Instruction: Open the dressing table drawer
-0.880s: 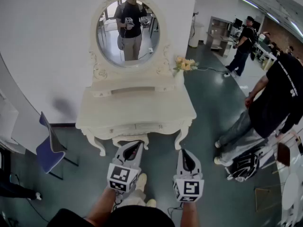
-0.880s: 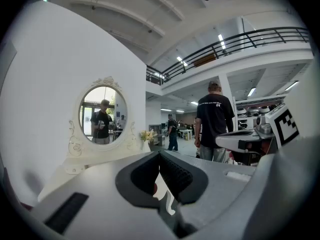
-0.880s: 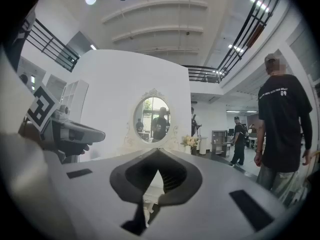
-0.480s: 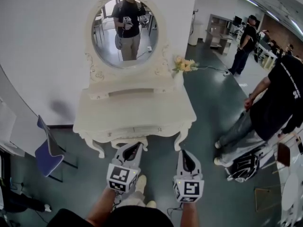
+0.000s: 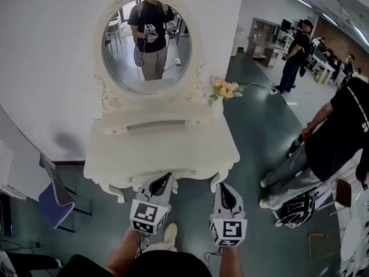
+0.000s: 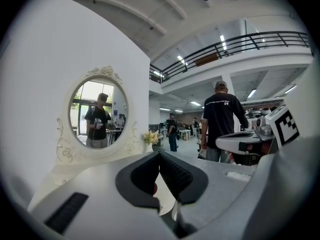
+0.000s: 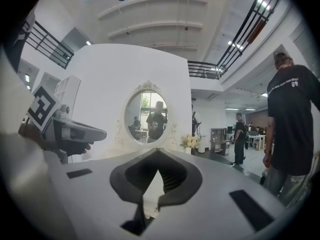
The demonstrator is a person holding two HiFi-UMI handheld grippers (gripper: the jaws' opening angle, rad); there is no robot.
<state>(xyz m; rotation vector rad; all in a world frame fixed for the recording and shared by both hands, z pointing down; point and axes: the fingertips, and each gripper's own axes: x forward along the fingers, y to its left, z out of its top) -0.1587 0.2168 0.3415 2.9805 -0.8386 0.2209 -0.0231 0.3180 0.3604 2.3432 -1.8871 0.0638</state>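
Observation:
The cream dressing table (image 5: pixel 115 154) stands against the white wall, with an oval mirror (image 5: pixel 147 45) above it. Its drawer front (image 5: pixel 187 174) runs along the near edge, closed. My left gripper (image 5: pixel 165 176) reaches that front edge near its middle; whether it touches is hidden. In the left gripper view my left gripper (image 6: pixel 159 155) has its jaws together with nothing between them. My right gripper (image 5: pixel 223 188) hovers just short of the table's right front corner. The right gripper view shows my right gripper (image 7: pixel 159 153) shut and empty, level with the mirror (image 7: pixel 146 116).
A vase of pale flowers (image 5: pixel 223 89) sits on the table's right rear corner. A blue chair (image 5: pixel 52 198) stands to the left. A person in black (image 5: pixel 334 137) stands close on the right beside a bag (image 5: pixel 294 209) on the floor; another person (image 5: pixel 294 53) is farther off.
The table has drawn nearer and lower in the head view. Both grippers have closed in on its front edge; the left now overlaps it. Both stay shut.

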